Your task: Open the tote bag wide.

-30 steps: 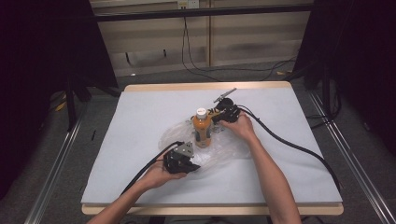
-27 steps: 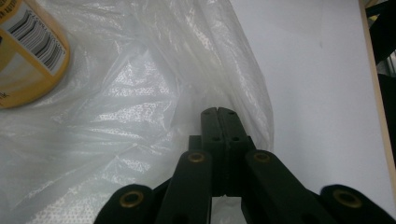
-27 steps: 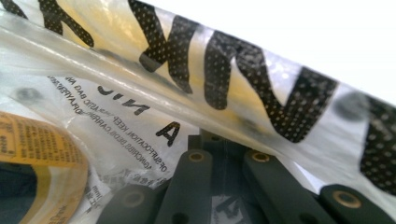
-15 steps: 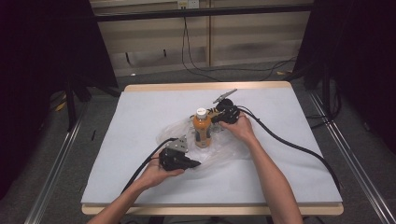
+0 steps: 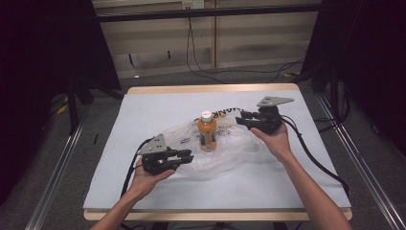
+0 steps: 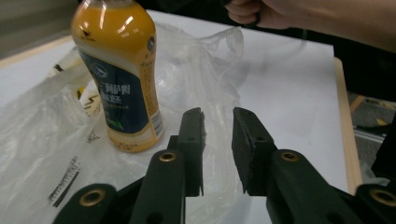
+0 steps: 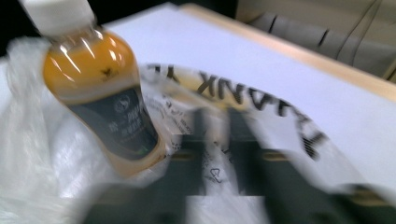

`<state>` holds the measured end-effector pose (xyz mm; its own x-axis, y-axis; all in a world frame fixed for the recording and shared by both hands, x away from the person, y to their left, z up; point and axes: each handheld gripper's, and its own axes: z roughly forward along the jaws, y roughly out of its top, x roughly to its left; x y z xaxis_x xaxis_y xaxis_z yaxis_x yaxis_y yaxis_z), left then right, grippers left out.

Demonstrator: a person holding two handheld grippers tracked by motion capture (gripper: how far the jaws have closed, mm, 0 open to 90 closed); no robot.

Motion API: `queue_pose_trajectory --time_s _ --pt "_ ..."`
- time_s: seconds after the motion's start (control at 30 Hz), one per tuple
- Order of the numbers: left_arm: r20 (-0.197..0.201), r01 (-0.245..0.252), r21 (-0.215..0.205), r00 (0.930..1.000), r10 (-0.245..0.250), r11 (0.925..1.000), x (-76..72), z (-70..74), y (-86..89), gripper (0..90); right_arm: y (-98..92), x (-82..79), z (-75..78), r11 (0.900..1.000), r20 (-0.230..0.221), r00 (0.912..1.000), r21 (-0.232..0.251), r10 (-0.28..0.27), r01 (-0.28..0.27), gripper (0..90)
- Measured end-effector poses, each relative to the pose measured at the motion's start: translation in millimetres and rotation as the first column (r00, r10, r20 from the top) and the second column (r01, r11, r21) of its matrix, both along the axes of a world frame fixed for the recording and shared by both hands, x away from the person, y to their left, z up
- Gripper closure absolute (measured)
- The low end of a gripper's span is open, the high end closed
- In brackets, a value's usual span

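An orange drink bottle (image 5: 207, 130) with a white cap and dark label stands upright on a crumpled clear plastic bag (image 5: 234, 151) at the middle of the table. My left gripper (image 5: 187, 155) lies at the bag's near-left edge, open, pointing toward the bottle. In the left gripper view the jaws stand a little apart with nothing between them (image 6: 218, 128), the bottle (image 6: 122, 74) just beyond on the left and the bag (image 6: 42, 121) under it. My right gripper (image 5: 241, 118) is to the right of the bottle, apart from it. Its own view is blurred: jaws parted (image 7: 218, 126), bottle (image 7: 100, 98) at left.
The bag carries black printed lettering (image 7: 261, 100). The white table cover (image 5: 158, 110) has a wooden rim (image 5: 210, 88). Black cables (image 5: 316, 153) trail from both grippers across the table. Metal rails (image 5: 52, 191) run along both sides on the floor.
My right gripper has let go of the bottle and drawn back to the right. The bottle now stands alone. My left gripper has shifted slightly left.
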<state>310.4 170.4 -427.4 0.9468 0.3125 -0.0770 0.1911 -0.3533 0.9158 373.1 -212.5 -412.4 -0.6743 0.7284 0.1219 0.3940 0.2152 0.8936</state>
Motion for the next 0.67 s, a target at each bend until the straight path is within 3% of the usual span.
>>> queue_pose_trajectory --time_s 0.07,0.13,0.27,0.3,0.33,0.37,0.4,0.43,0.5,0.53,0.57,0.67 --pt "0.043 -0.066 0.001 0.9969 0.066 0.9978 -9.7 4.4 11.2 52.5 -11.0 -19.0 1.4 1.000 0.042 0.9989 0.007 -0.018 0.017 43.0" --pt "0.059 -0.090 -0.011 0.9941 0.091 0.9958 -13.4 6.5 18.5 43.1 -18.1 -32.5 2.1 0.999 0.047 0.9983 0.004 -0.033 0.032 28.7" --pt "0.070 -0.197 0.003 0.9780 0.197 0.9803 -19.8 4.9 34.8 18.4 -32.3 -64.2 5.9 0.996 0.097 0.9920 0.053 -0.080 0.075 10.7" --pt "0.070 -0.197 0.003 0.9780 0.197 0.9803 -19.8 4.9 34.8 14.8 -35.7 -70.7 6.0 0.995 0.102 0.9910 0.063 -0.087 0.080 8.7" --pt "0.068 -0.229 0.020 0.9715 0.227 0.9732 -21.7 3.5 40.7 12.1 -38.6 -77.4 6.1 0.995 0.101 0.9907 0.060 -0.091 0.085 6.8" --pt "0.051 -0.273 0.009 0.9610 0.272 0.9621 -22.3 -2.5 53.8 9.7 -41.6 -86.2 4.9 0.993 0.102 0.9892 0.060 -0.105 0.099 5.5" --pt "0.042 -0.294 0.015 0.9552 0.293 0.9557 -23.4 -3.8 58.3 7.3 -44.4 -93.0 2.7 0.993 0.105 0.9888 0.058 -0.106 0.100 5.4" --pt "0.042 -0.294 0.015 0.9552 0.293 0.9557 -23.4 -3.8 58.3 6.3 -44.4 -93.0 2.7 0.993 0.105 0.9888 0.058 -0.106 0.100 5.4" --pt "0.039 -0.335 0.030 0.9419 0.334 0.9418 -25.6 -8.1 69.8 4.0 -53.9 -112.3 -5.4 0.991 0.104 0.9866 0.049 -0.126 0.121 5.1" --pt "0.012 -0.352 0.014 0.9359 0.352 0.9358 -27.3 -14.6 80.1 3.9 -57.3 -119.0 -8.6 0.989 0.107 0.9843 0.055 -0.140 0.135 5.2" --pt "0.012 -0.352 0.014 0.9359 0.352 0.9358 -27.3 -14.6 80.1 3.7 -60.9 -125.3 -11.5 0.987 0.104 0.9825 0.049 -0.155 0.150 5.2" --pt "-0.005 -0.386 0.031 0.9223 0.387 0.9219 -27.6 -20.9 92.2 2.9 -70.1 -139.4 -18.5 0.983 0.104 0.9774 0.040 -0.184 0.180 5.1"
